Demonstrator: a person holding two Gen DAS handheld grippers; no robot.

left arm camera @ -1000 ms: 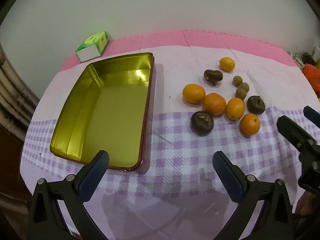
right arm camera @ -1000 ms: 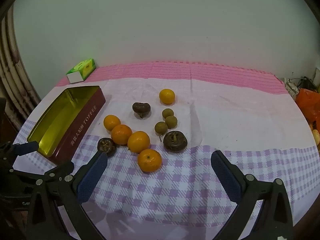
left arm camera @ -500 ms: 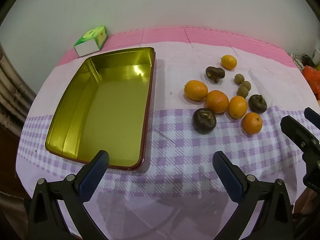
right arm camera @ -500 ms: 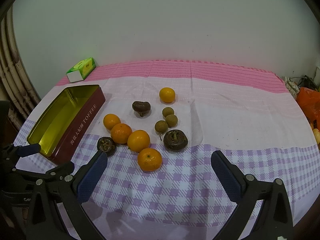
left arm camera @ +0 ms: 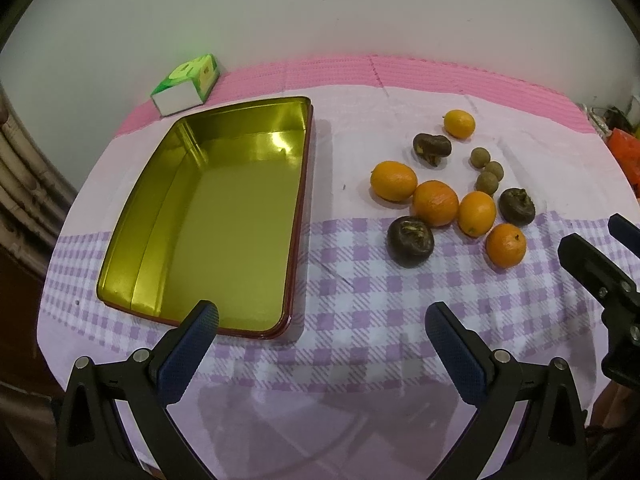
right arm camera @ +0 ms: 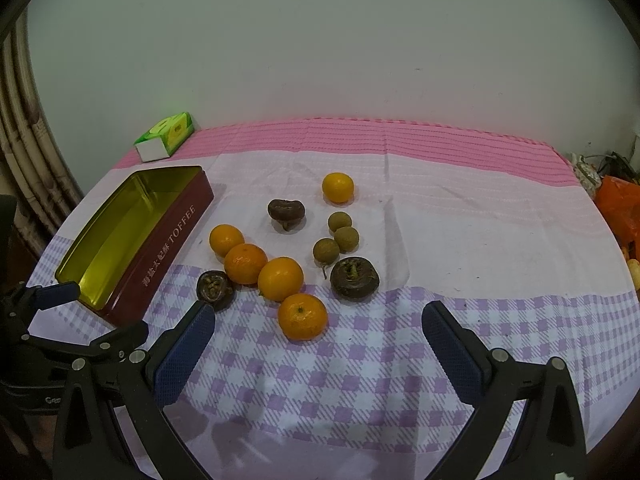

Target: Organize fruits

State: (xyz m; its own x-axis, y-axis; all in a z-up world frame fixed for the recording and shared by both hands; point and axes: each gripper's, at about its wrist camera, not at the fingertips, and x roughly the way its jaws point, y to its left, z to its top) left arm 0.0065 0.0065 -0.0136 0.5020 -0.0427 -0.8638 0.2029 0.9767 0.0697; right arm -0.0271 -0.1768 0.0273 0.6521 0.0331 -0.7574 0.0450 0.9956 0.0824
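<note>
An empty gold-lined tin (left arm camera: 224, 216) with dark red "TOFFEE" sides (right arm camera: 168, 240) lies on the left of the table. Right of it sit several oranges, the nearest one (right arm camera: 303, 317) (left arm camera: 506, 245) in front, three dark brown fruits (right arm camera: 354, 279) (left arm camera: 410, 236) and three small tan longans (right arm camera: 340, 236) (left arm camera: 488, 170). My left gripper (left arm camera: 320, 344) is open above the tin's near right corner and holds nothing. My right gripper (right arm camera: 318, 346) is open too, just in front of the nearest orange, and shows at the right edge of the left wrist view (left arm camera: 596, 264).
A green and white carton (left arm camera: 186, 84) (right arm camera: 166, 136) lies at the back left by the wall. An orange plastic bag (right arm camera: 618, 208) and clutter sit past the table's right edge. A pink and purple checked cloth (right arm camera: 440, 208) covers the table.
The left gripper has shifted a little left and back, so the tin and fruit sit lower and further right in its view. The right gripper has barely moved.
</note>
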